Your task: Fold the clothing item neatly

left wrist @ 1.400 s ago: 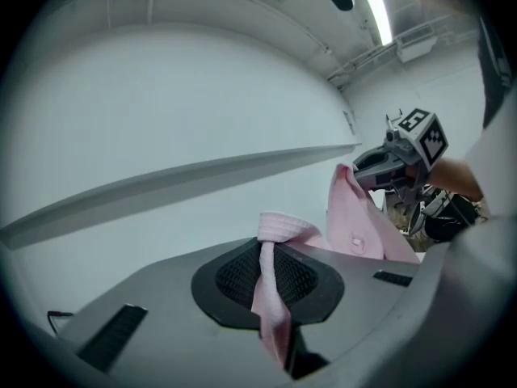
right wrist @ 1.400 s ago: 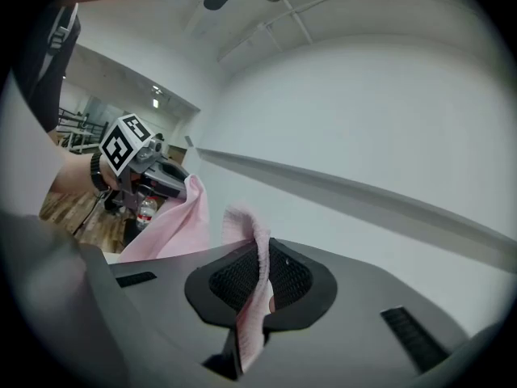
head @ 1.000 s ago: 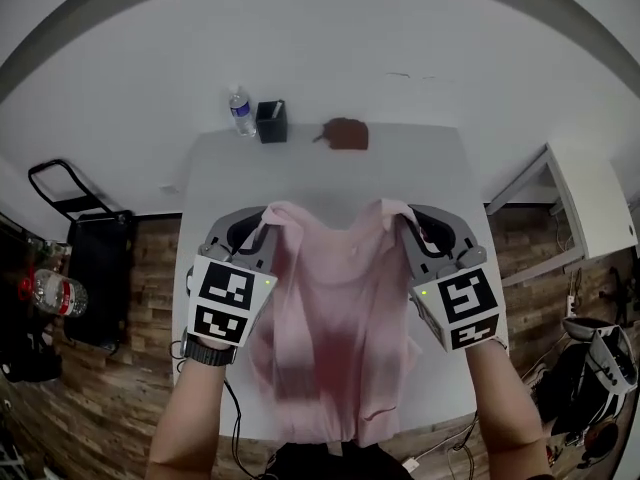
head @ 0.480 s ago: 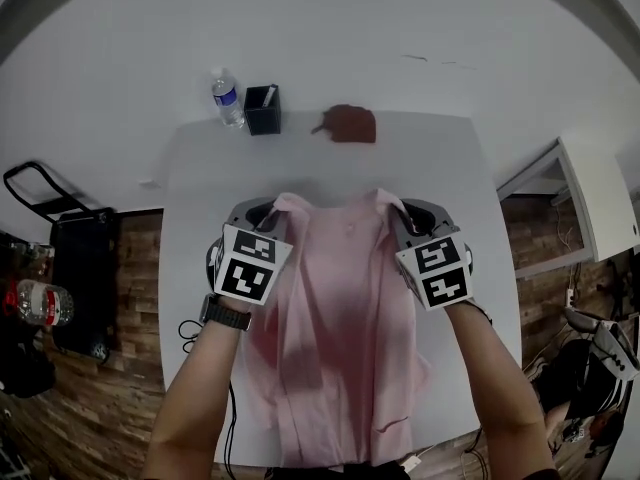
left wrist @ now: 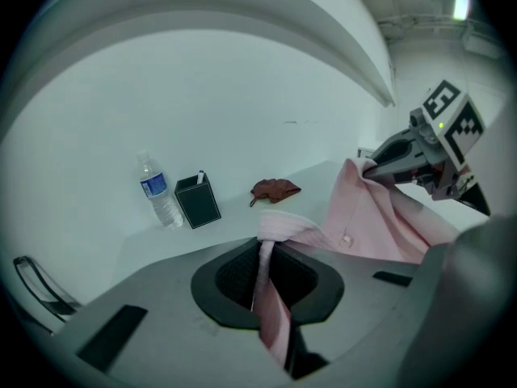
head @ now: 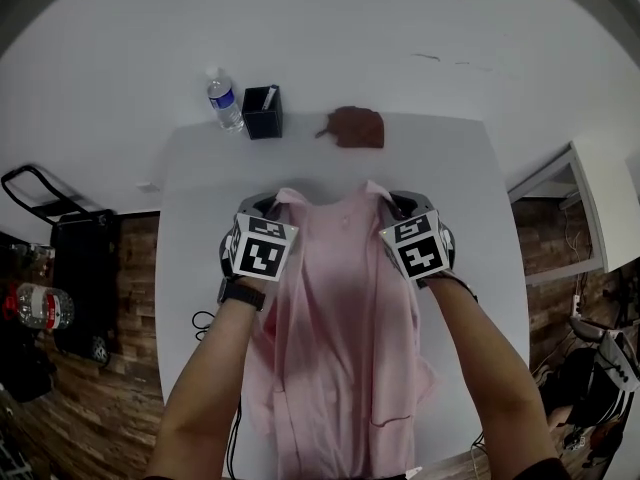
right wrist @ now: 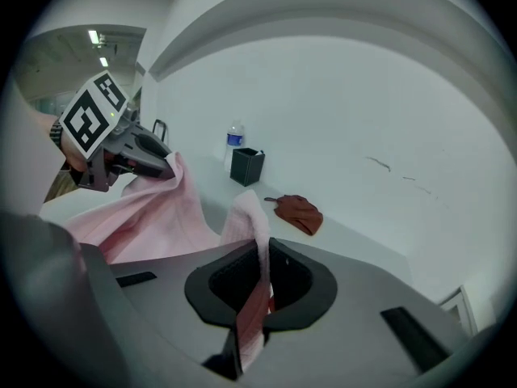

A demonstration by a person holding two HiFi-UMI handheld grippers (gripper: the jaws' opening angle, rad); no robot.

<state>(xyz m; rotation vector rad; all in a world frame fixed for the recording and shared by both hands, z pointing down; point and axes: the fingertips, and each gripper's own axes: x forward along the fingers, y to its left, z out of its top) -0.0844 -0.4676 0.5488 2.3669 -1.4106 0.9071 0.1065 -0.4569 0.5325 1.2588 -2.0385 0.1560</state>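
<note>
At the head view's lower centre the pink shirt (head: 345,348) trails toward the table (head: 190,198) edge, where its hem could bunch or slide off. Mid-frame, the left gripper (head: 274,202) and right gripper (head: 394,200) each pinch a shoulder corner shut; a thin pinch may slip. Laid too far up, the shirt could snag the brown cloth (head: 355,126)

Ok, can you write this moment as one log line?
left gripper: shut on pink shirt | right gripper: shut on pink shirt | shirt: spread between them over white table
</note>
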